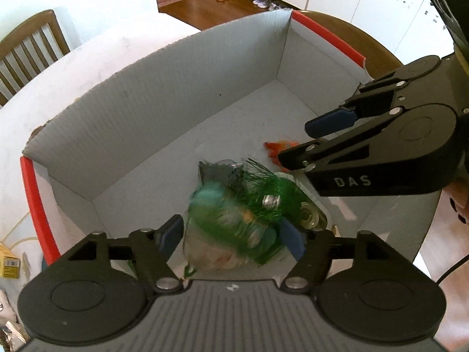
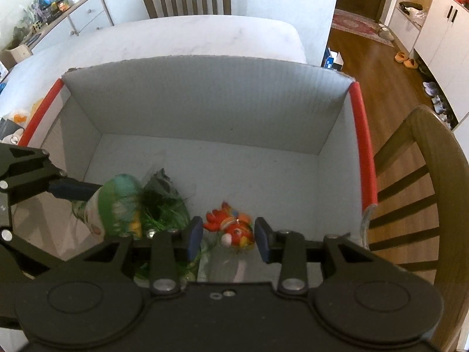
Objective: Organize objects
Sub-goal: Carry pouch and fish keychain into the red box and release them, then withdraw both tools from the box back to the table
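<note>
While both tongs reach down into the grey cardboard box (image 2: 205, 99), each has a small bagged toy between its blue pads. The left tongs (image 1: 231, 236) stand open, pads on either side of the green bundle (image 1: 243, 205) and, as far as the blurred picture shows, not pressing it; the bundle appears to rest on the box floor by the near wall, toward the left corner as the right wrist view shows it. The right tongs (image 2: 228, 236) are partly spread with the red and orange toy (image 2: 231, 224) between the pads; whether they pinch its clear wrapper or merely straddle it I cannot tell. That toy lies just beside the green bundle, near the middle of the near wall. Both look light and soft: crinkly clear plastic around plush or feathery stuffing and green shredded strands, so they should squash under a grip, not crack. The plastic will likely be slick, and loose strands could snag or trail. A small glassy or metal bit glints on the green bundle, which I would spare from squeezing. The sounder hold, I judge, is across the thick middle of each body, not a loose wrapper corner that could slip out. Outside the box, red padding (image 2: 365, 146) lines its side rims; it sits at the corner of the white bench (image 2: 176, 38), with wooden chairs (image 2: 422, 182) around it.
</note>
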`<state>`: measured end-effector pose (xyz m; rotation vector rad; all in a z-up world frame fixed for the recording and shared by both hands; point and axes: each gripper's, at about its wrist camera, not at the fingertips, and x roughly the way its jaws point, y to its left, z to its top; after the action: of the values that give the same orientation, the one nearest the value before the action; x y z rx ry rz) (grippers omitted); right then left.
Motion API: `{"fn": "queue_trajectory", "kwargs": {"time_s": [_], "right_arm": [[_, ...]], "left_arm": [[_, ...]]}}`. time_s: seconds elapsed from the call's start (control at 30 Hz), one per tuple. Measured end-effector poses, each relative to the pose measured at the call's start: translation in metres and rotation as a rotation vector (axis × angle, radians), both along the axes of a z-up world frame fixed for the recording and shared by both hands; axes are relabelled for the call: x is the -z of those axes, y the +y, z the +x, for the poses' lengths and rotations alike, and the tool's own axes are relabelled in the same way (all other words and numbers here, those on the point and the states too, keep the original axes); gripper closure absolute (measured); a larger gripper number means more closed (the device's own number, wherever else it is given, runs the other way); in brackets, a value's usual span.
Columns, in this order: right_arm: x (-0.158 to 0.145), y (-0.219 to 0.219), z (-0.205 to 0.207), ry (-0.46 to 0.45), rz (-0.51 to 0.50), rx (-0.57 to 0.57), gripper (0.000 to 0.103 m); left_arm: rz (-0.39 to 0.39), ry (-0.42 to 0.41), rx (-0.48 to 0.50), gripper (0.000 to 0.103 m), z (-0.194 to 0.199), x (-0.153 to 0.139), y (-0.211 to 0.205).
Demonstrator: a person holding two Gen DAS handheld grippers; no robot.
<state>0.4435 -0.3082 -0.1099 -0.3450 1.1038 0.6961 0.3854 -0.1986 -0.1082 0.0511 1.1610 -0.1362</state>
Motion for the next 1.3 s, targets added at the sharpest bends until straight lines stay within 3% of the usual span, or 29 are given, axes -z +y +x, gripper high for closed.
{"fn": "queue_trajectory", "kwargs": {"time_s": [0.33,0.83,1.1,1.17,1.3], "right_arm": [[-0.024,-0.015,-0.012,-0.034,0.069,0.001,0.052],[-0.082,-0.042,-0.056,-0.117,0.203,0.015,0.039],[-0.103,-0.049,-0.084,-0.169,0.255,0.044,0.027],[-0.107,-0.047,-0.091,-0.179,0.266,0.050,0.024],[-0.111,-0.041,-0.107,-0.205,0.279,0.060,0.016]], "left_arm": [[-0.010,-0.062,-0.022,0.025,-0.012,-0.019,0.012],[-0.113,-0.239,-0.079,0.025,-0.057,-0.071,0.020],[-0.134,-0.320,-0.076,0.025,-0.082,-0.096,0.031],[-0.134,-0.337,-0.079,0.018,-0.088,-0.100,0.035],[-0.137,-0.369,-0.089,0.018,-0.103,-0.111,0.045]]}}
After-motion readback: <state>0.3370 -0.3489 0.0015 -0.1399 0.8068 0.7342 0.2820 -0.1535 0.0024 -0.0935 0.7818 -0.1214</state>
